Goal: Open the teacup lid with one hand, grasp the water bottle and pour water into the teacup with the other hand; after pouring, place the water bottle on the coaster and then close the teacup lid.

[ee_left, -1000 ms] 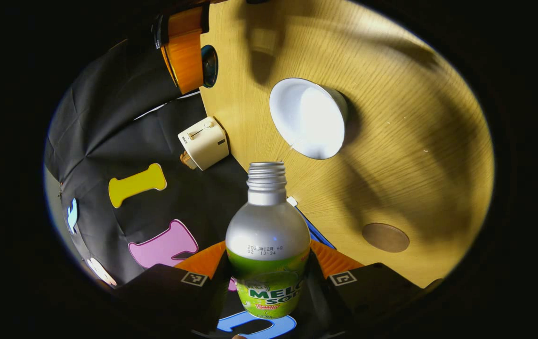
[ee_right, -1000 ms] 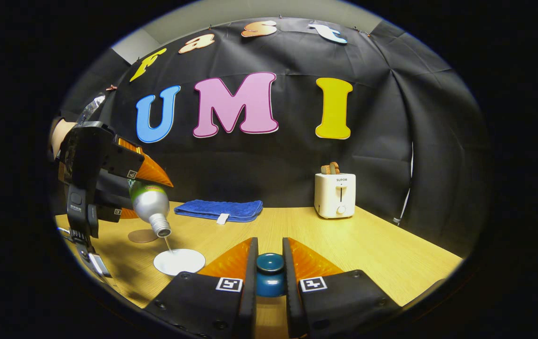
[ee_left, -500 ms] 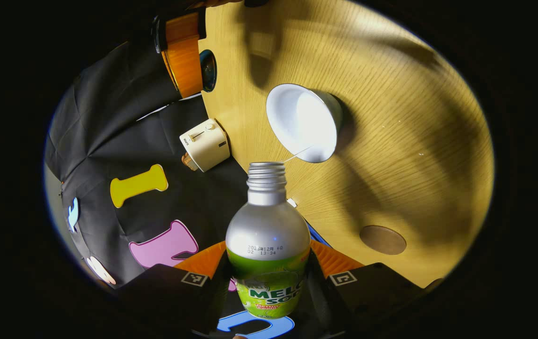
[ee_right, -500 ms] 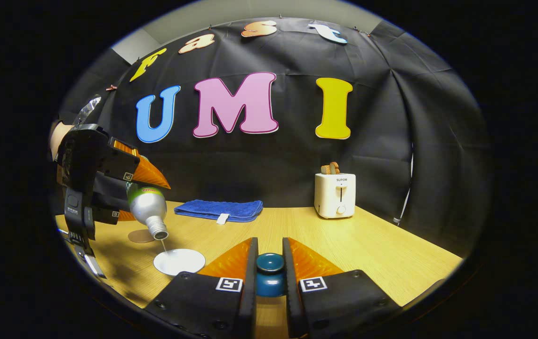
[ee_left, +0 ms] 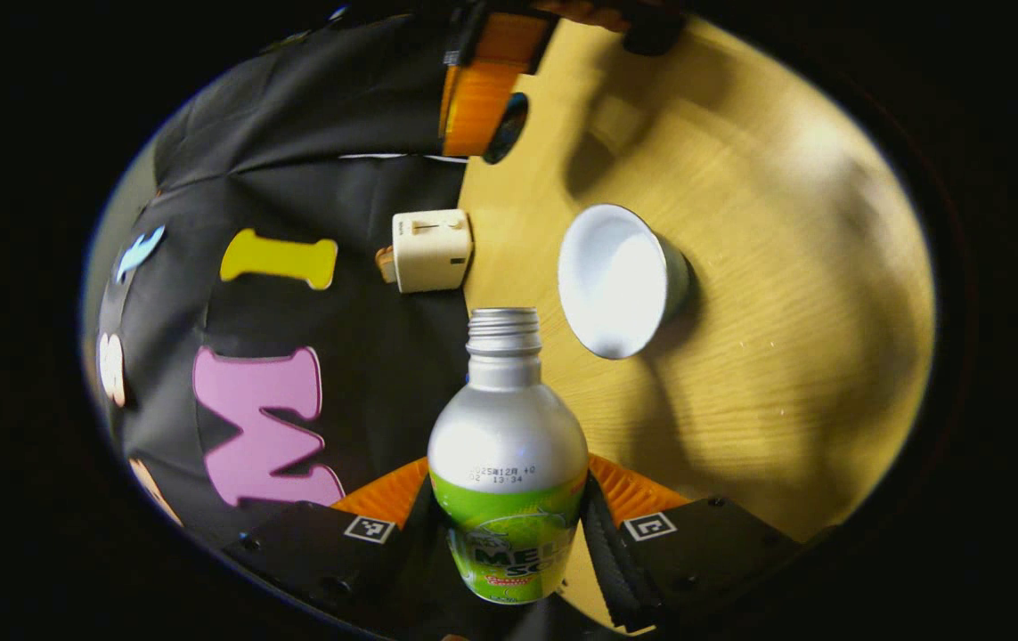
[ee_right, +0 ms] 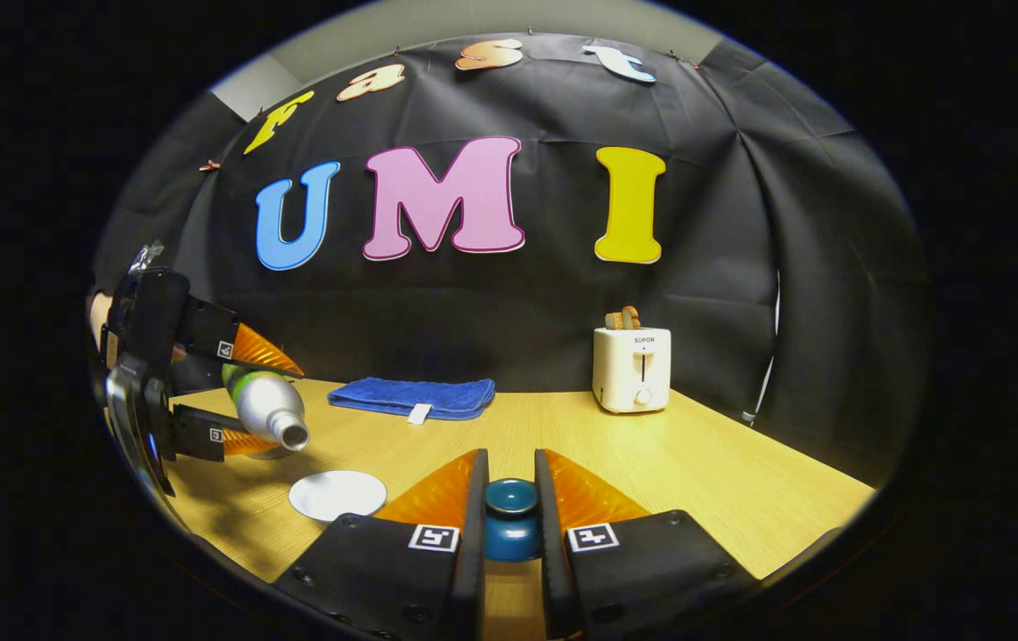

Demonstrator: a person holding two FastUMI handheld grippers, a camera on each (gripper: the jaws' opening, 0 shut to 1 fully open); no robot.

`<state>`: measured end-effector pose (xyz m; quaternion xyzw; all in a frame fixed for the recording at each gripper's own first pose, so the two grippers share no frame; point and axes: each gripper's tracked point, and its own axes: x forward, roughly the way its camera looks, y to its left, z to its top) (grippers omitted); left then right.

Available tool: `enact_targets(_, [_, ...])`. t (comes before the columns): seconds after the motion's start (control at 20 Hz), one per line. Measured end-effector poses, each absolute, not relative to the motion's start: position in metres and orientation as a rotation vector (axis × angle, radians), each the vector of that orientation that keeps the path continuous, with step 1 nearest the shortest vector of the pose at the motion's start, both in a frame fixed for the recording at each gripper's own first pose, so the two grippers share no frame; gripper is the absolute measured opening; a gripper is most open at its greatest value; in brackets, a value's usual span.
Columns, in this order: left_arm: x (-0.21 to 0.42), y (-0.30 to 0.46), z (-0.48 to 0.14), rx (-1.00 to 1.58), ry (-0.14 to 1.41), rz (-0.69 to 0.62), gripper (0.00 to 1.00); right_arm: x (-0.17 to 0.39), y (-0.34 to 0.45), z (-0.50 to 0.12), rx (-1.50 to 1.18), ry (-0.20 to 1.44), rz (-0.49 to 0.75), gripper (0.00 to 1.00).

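The left gripper [ee_left: 509,521] clamps the silver aluminium water bottle with the green label [ee_left: 507,463] by its lower body, both fingers pressing its sides, and the bottle's long axis runs straight ahead along them, lying close to level with its open threaded mouth leading. The white ceramic teacup [ee_left: 620,278] sits ahead and to the right of that mouth, off the bottle's line. The coaster cannot be made out from here, so righting the bottle is the turn to make first. The right gripper [ee_right: 510,512] holds the dark blue knobbed teacup lid [ee_right: 510,518] pinched between its fingers, well apart from the cup
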<state>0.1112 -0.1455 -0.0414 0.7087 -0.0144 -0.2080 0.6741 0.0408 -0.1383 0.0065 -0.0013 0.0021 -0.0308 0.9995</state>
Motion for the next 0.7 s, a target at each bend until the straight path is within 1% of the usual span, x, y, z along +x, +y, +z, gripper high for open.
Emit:
enact_targets(0.15, [0.107,-0.149,-0.038,1.331,-0.033,-0.440,0.78,0.041,-0.138,0.006,-0.003,0.004,-0.061,0.30])
enact_targets(0.25, [0.108,-0.139,-0.022,1.162,-0.054,-0.369,0.78,0.041,-0.139,0.006,-0.002,0.005,-0.062,0.30])
enact_targets(0.4, [0.107,-0.123,-0.004,0.891,-0.068,-0.306,0.78,0.040,-0.142,0.007,-0.003,0.004,-0.078,0.30])
enact_targets(0.6, [0.112,-0.102,0.010,0.417,-0.050,-0.273,0.78,0.040,-0.142,0.007,-0.003,0.004,-0.078,0.30])
enact_targets(0.7, [0.118,-0.087,0.013,0.233,-0.051,-0.247,0.78,0.040,-0.142,0.007,-0.003,0.004,-0.078,0.30])
